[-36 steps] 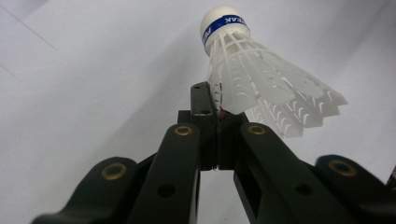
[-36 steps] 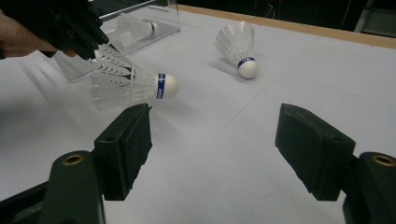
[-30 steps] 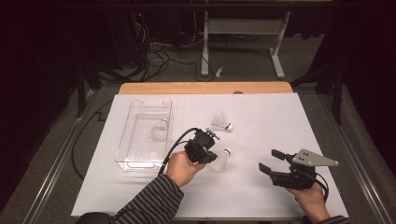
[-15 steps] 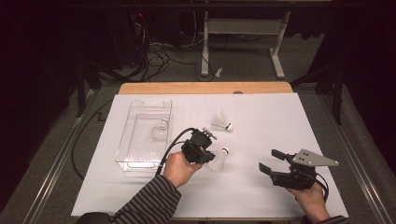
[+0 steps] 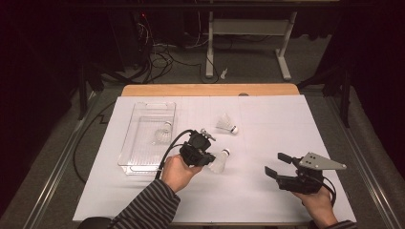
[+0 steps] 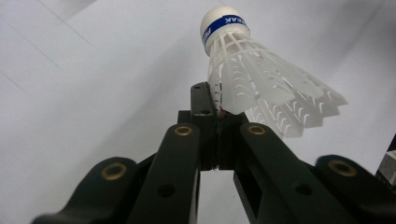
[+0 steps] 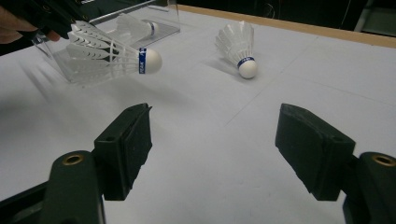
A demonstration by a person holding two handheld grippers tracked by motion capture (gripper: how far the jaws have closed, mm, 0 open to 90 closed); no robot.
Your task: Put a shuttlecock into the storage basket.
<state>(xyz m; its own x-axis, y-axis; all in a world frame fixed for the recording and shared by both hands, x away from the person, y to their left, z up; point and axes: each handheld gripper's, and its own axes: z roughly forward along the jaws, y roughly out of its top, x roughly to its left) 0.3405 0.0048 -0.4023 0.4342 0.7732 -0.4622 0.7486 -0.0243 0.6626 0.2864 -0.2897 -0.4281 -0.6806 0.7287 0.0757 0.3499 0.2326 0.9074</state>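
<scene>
Nearest to us, by the near right corner of the white worktop, our right gripper hangs just above the sheet with its jaws spread wide and nothing between them; in the right gripper view the two black pads stand well apart over bare white surface.

A little farther in, near the middle of the worktop and left of centre, our left gripper is clenched on a shuttlecock. In the left gripper view the jaws meet tight on the edge of its white plastic skirt, and the cork end with its blue band points away from the hand. Seen from the right gripper view, this shuttlecock is held off the surface, lying roughly level.

Beyond it, towards the far edge and about mid-width, a second shuttlecock lies on its side on the sheet, well apart from both grippers.

Along the left side of the worktop stands a clear plastic box, and inside it, towards its far right part, rests a third shuttlecock.
</scene>
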